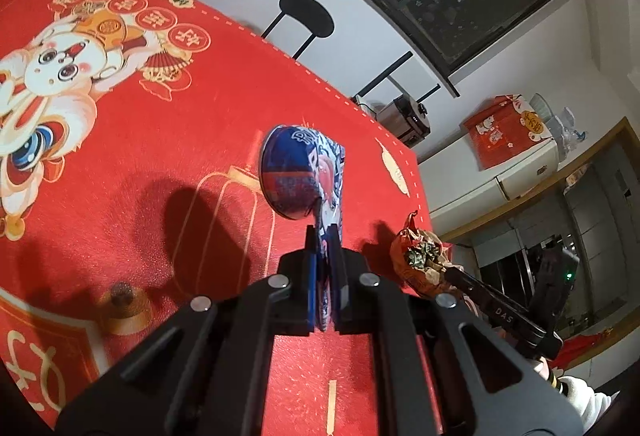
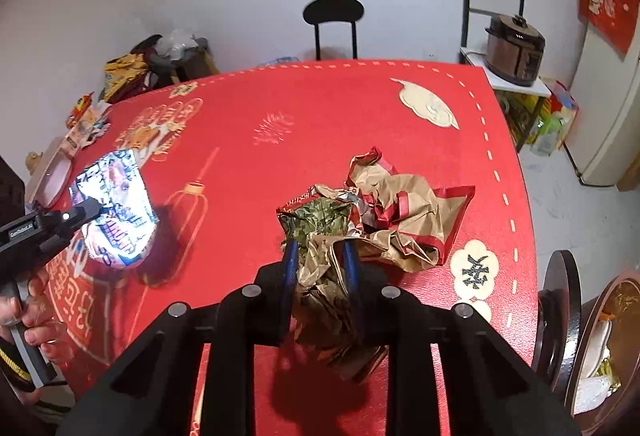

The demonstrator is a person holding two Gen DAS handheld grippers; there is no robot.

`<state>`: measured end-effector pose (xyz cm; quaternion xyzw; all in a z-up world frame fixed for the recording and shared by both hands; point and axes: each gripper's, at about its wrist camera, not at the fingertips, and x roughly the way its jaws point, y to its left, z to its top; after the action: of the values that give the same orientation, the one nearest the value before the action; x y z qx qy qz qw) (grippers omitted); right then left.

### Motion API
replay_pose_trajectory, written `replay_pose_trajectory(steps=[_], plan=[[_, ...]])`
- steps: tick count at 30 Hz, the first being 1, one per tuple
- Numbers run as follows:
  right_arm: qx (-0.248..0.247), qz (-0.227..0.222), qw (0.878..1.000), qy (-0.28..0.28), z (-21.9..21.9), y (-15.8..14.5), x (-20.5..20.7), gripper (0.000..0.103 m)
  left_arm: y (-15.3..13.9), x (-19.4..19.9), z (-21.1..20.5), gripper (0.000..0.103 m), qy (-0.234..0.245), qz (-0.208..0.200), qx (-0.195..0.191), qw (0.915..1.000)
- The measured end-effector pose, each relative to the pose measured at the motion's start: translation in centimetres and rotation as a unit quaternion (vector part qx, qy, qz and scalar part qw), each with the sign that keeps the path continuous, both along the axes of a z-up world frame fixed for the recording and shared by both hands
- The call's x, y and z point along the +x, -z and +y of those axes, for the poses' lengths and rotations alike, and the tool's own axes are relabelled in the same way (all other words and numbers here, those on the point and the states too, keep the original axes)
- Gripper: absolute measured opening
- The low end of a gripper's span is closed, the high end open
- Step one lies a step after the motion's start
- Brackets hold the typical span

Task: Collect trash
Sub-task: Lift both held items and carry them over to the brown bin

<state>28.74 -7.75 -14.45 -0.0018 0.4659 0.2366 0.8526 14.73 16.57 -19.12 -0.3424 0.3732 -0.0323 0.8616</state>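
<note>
We grip trash in both: left hand-held gripper (image 1: 326, 248) clamps the blue wrapper (image 1: 300, 171) by its flat edge, right hand-held gripper (image 2: 320, 260) pinches the crumpled paper bag (image 2: 384, 220). Both look light, soft, crushable, lifted just above the red surface (image 2: 320, 115); grab at folds.
</note>
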Motion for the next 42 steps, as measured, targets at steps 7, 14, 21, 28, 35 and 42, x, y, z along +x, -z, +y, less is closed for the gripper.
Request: replay_pose_trajectory(steps=[7,14,21,28,35,42], plan=[[0.016,-0.021,1.0,-0.012,0.0,-1.8,-1.3,0.022,-1.4,-1.1,0.1,0.009,-0.002,-0.009,0.012,0.9999],[0.032,-0.034,0.999,-0.012,-0.7,-3.2,-2.3,0.022,-2.4,-1.7,-0.1,0.009,-0.001,-0.016,0.022,0.9996],[0.043,-0.039,0.998,-0.006,-1.9,-3.9,-3.3,0.022,-3.2,-2.1,-1.0,0.009,0.008,-0.023,0.026,0.9994],[0.053,-0.045,0.998,0.003,-3.4,-4.2,-3.6,0.022,-4.2,-2.2,-1.7,0.009,0.013,-0.03,0.03,0.999],[0.069,-0.064,0.995,0.024,-5.9,-5.3,-4.1,0.022,-5.8,-1.4,-3.5,0.009,0.03,-0.043,0.038,0.9979],[0.071,-0.082,0.991,0.075,-11.6,-6.2,-4.8,0.022,-7.0,0.2,-6.8,0.009,0.055,-0.058,0.036,0.9962]])
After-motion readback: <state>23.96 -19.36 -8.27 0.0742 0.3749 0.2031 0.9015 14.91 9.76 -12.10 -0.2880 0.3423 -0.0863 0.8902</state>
